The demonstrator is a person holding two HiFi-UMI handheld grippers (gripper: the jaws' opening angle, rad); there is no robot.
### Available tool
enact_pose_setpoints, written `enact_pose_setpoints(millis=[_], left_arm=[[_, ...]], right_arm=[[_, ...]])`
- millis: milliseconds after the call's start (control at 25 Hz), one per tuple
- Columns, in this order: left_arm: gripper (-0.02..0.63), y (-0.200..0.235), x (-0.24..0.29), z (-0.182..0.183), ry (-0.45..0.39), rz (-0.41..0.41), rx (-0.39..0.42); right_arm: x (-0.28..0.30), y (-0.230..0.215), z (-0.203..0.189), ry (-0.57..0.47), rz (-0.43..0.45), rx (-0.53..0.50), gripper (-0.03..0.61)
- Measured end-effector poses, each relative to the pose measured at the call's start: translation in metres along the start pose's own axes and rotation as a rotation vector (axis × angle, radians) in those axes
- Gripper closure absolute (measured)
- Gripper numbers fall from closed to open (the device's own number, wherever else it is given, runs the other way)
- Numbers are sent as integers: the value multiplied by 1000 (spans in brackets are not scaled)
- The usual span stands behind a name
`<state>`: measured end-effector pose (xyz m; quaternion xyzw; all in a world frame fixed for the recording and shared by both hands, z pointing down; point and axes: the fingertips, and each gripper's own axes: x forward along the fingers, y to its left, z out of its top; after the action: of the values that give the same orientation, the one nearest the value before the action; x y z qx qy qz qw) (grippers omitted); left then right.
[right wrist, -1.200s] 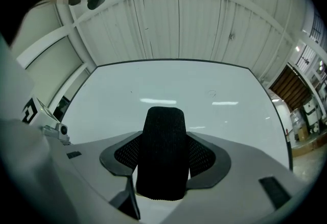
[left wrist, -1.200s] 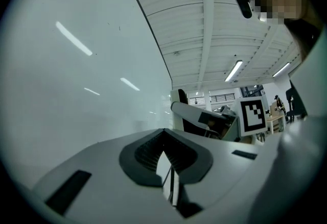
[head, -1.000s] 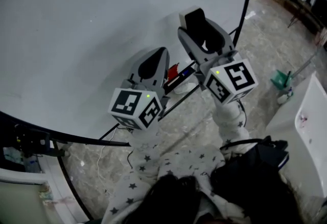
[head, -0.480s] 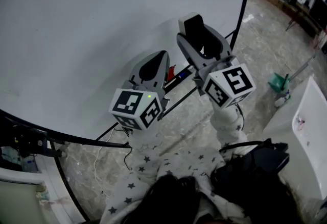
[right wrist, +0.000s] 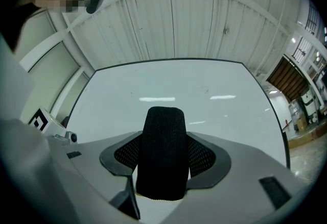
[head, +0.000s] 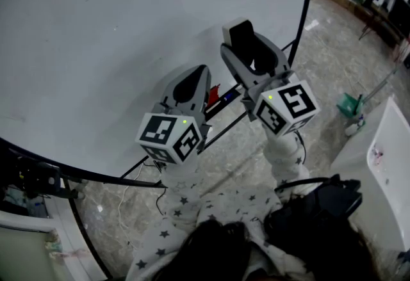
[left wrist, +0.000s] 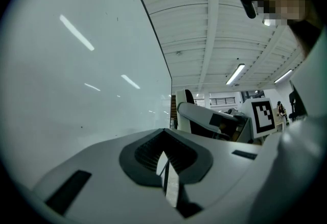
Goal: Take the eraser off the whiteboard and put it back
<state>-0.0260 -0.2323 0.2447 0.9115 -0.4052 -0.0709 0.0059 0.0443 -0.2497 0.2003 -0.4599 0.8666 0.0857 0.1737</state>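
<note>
Black felt eraser (right wrist: 162,154) | clamped between right gripper (head: 251,48) jaws, held up before large white whiteboard (head: 128,30) | left gripper (left wrist: 164,164) jaws pressed together, just beside right gripper

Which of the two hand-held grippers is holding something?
The right hand-held gripper: its jaws clamp a black eraser, while the left hand-held gripper is shut empty.

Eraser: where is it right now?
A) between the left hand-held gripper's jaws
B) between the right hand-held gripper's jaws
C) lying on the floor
B: the right gripper view shows the black eraser clamped between the jaws of the right hand-held gripper.
</note>
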Motion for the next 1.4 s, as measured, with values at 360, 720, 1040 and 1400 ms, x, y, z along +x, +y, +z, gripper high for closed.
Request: enact_pose_setpoints(millis=[360,720,1040,1400], left_arm=[[612,6,-3,-1,1,19,2],[612,35,3,6,-6,56,3],[612,80,10,7,8,72,-11],[612,74,2,7,-4,95,1]], right_arm=[[7,1,-7,12,16,5,321],[49,-5,-19,-2,28,-7,321],[110,-3,-44,16,39,-5,321],[111,3,-47,11,42,-43,321]])
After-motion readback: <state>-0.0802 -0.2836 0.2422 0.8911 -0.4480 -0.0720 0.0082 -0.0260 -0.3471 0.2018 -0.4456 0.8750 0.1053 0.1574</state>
